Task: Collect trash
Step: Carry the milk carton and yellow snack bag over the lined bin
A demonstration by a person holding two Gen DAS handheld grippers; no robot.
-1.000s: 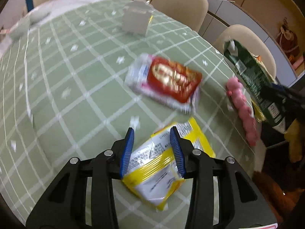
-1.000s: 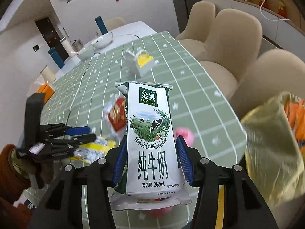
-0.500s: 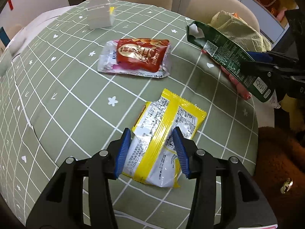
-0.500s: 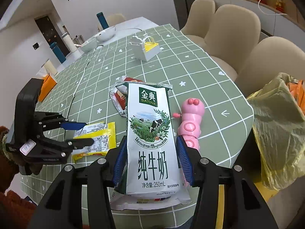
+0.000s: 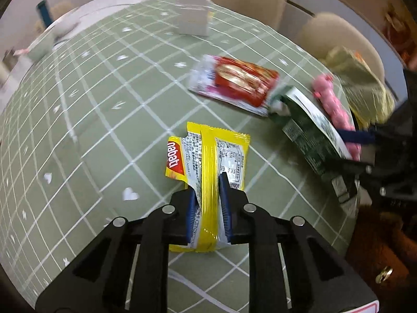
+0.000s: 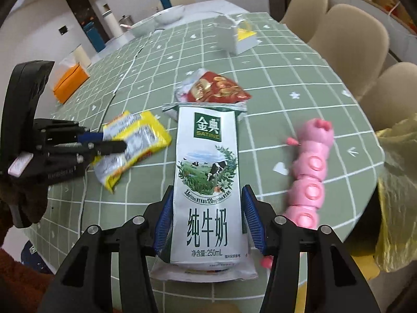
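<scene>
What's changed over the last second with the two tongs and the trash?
The left tongs closed on the yellow wrapper, pinching its middle. The right tongs still hold the milk carton. The red wrapper and pink toy stay on the table.

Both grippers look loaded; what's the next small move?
Probably lift the yellow wrapper off the table: the left gripper has pinched it. The right gripper holds the milk carton, and the yellow bag hangs at the right.

Left tool [image 5: 208, 182] and right tool [image 6: 207, 200], both clamped.
</scene>
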